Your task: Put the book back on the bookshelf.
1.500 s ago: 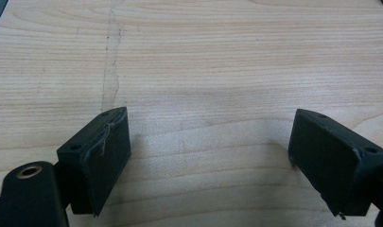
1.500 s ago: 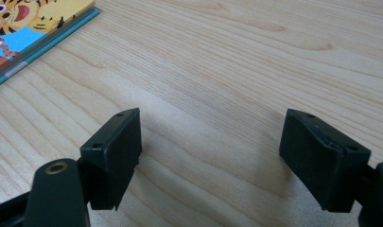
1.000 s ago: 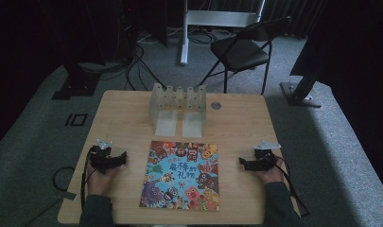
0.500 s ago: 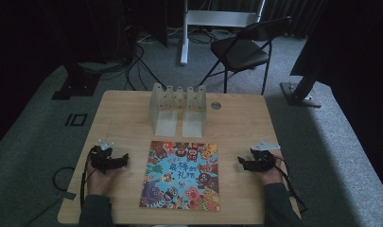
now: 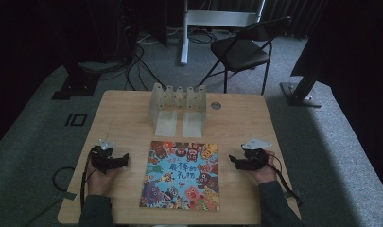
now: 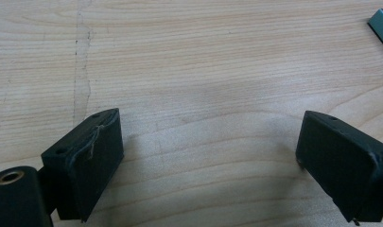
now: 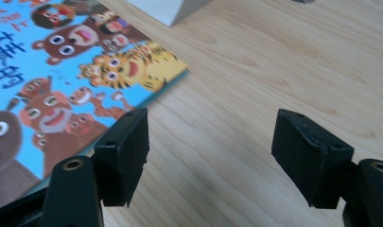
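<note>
Right now both grippers stand open with nothing between the jaws; the right gripper has just eased its jaws in slightly. Picture book lies flat mid-table, closed, at 9 o'clock of the right gripper and 3 o'clock of the left gripper. I'd bring one right jaw low under the cover's edge, keep the left ready to pin the book.

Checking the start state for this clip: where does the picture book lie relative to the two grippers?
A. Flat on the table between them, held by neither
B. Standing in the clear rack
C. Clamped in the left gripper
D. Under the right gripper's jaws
A: the picture book lies flat between the left gripper and right gripper, both open over bare wood.
</note>
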`<state>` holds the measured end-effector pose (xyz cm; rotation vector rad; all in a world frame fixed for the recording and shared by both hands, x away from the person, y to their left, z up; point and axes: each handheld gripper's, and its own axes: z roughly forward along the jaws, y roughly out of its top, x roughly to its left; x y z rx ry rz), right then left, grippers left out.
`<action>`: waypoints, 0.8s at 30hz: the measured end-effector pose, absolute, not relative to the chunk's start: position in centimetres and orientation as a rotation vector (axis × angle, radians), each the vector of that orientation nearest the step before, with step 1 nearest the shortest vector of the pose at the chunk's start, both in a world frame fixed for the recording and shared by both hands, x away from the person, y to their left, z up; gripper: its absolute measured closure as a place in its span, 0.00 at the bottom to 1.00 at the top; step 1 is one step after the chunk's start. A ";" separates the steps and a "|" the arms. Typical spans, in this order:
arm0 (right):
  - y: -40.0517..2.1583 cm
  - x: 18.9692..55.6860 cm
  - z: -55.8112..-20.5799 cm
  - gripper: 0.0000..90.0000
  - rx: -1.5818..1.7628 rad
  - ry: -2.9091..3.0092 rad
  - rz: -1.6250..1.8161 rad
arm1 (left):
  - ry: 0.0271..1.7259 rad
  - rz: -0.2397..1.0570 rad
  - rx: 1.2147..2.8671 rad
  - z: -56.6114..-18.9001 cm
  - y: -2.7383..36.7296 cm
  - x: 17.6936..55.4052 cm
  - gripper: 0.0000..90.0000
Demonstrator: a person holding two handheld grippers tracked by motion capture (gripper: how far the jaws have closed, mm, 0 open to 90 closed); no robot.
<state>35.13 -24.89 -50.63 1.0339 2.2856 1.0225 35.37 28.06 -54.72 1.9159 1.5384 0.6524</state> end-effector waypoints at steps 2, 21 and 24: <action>-24.4 35.3 -50.3 0.31 1.009 2.295 1.014 | 1.538 0.652 1.916 -54.7 28.1 35.4 0.09; -19.7 38.6 -49.1 0.27 0.875 2.414 1.065 | 1.567 0.667 1.896 -54.7 28.0 35.4 0.10; -19.0 39.4 -49.5 0.25 0.859 2.440 1.038 | 1.580 0.674 1.885 -54.7 28.0 35.4 0.11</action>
